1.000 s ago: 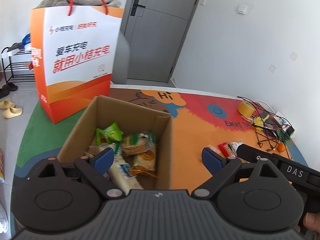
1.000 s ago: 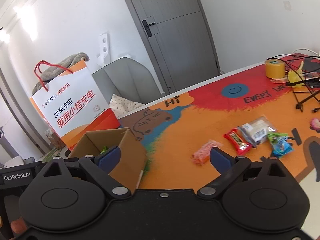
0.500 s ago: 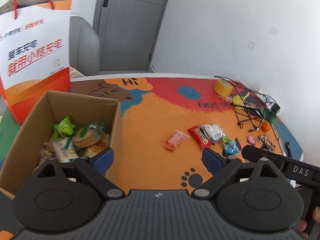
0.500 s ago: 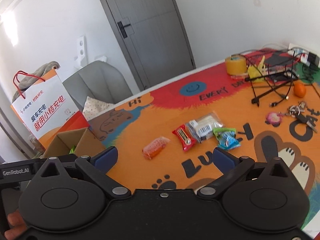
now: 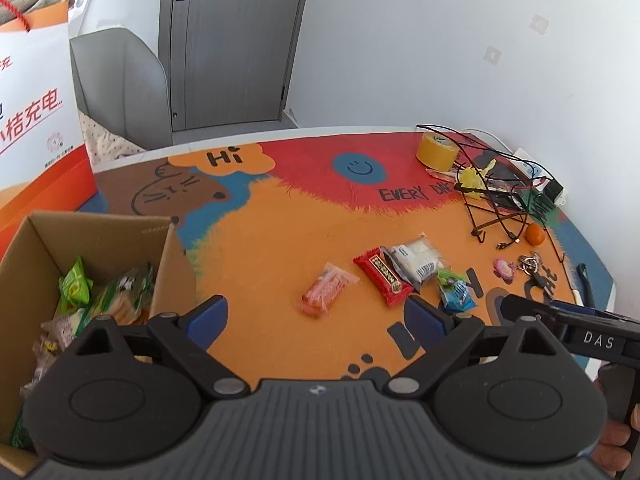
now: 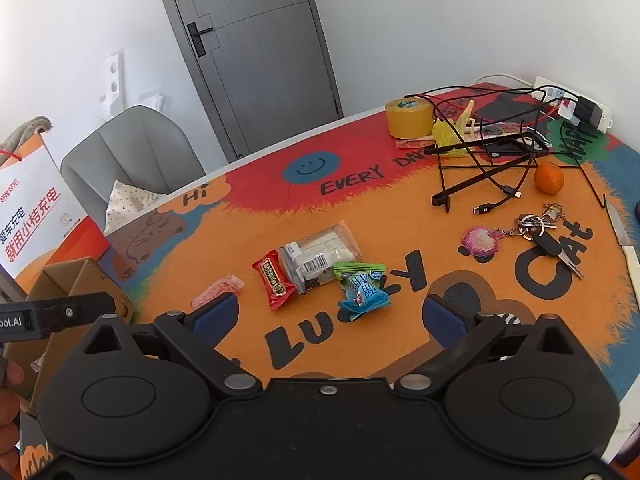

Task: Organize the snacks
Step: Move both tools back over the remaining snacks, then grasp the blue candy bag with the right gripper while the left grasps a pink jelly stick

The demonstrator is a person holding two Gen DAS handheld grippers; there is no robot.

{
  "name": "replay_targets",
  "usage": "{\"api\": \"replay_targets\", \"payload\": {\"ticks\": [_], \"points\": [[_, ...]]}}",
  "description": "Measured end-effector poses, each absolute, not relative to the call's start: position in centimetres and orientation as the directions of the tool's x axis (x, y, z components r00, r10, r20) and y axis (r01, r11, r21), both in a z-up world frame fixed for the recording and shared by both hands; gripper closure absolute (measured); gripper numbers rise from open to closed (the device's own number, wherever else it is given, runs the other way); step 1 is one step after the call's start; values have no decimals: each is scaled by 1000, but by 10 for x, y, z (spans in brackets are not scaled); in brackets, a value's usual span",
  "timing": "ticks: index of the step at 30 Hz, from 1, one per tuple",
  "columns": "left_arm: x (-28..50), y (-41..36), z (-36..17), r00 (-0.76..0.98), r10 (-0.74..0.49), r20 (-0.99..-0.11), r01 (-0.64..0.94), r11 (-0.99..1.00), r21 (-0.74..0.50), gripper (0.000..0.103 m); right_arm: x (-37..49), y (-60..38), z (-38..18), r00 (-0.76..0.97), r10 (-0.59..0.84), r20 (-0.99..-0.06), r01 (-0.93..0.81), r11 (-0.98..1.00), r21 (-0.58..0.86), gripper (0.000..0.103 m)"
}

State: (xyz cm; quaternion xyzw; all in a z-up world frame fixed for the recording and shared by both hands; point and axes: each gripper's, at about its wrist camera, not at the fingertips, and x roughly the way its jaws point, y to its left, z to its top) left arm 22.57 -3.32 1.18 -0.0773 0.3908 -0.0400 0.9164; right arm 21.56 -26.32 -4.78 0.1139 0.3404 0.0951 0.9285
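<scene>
Snacks lie in a loose row on the cartoon-printed table mat (image 6: pixel 400 216), and we hold both grippers above its near edge with nothing between the fingers. Our left gripper (image 5: pixel 316 316) is spread wide and empty; in its view the pink snack packet (image 5: pixel 326 290) lies just beyond the gap, slightly left of centre, and the red snack bar (image 5: pixel 383 277) lies a little farther out, closer to the right-hand fingertip. Our right gripper (image 6: pixel 329 316) is likewise spread wide and empty. From its camera the green-and-blue candy packet (image 6: pixel 362 285) sits just ahead of the gap, near its middle. The clear packet of white biscuits (image 6: pixel 320 254) lies beyond that, overlapping the red snack bar (image 6: pixel 276 279) at its left. The pink snack packet (image 6: pixel 218 288) lies close to the right gripper's left-hand fingertip and is partly hidden by it.

To our left stands the open cardboard box (image 5: pixel 100 236), well apart from the loose row, with several green and yellow wrapped snacks already inside. Behind it rises an orange-and-white paper bag (image 5: pixel 34 120). Farther across the mat we see a roll of yellow tape (image 6: pixel 408 118), a black wire stand (image 6: pixel 480 176) tangled with cables, a small orange (image 6: pixel 549 178) and a bunch of keys (image 6: pixel 536 232).
</scene>
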Motion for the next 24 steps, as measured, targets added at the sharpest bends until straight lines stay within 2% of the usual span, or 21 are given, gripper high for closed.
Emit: {"api": "replay_targets", "payload": {"ticks": [6,10,12,18,24], "points": [[248,-45,-1,670,-137,-729,18,985,-169,12,229,-264,-57,745,245,-621,-93,959,267,10],[262,-51,-15,657,-134,-742,13,986,-167,17,239,-266,-64,739,248,-627,-91,958,272,17],[268,-54,-22,645,-136,-752,11,986,-168,19,244,-267,-68,735,251,-630,-92,957,274,17],[287,-65,-45,612,-131,-780,-2,986,-167,32,262,-271,-85,715,264,-647,-83,952,295,32],[307,-68,-63,589,-109,-801,-42,985,-165,36,276,-270,-100,720,231,-654,-75,963,257,33]]}}
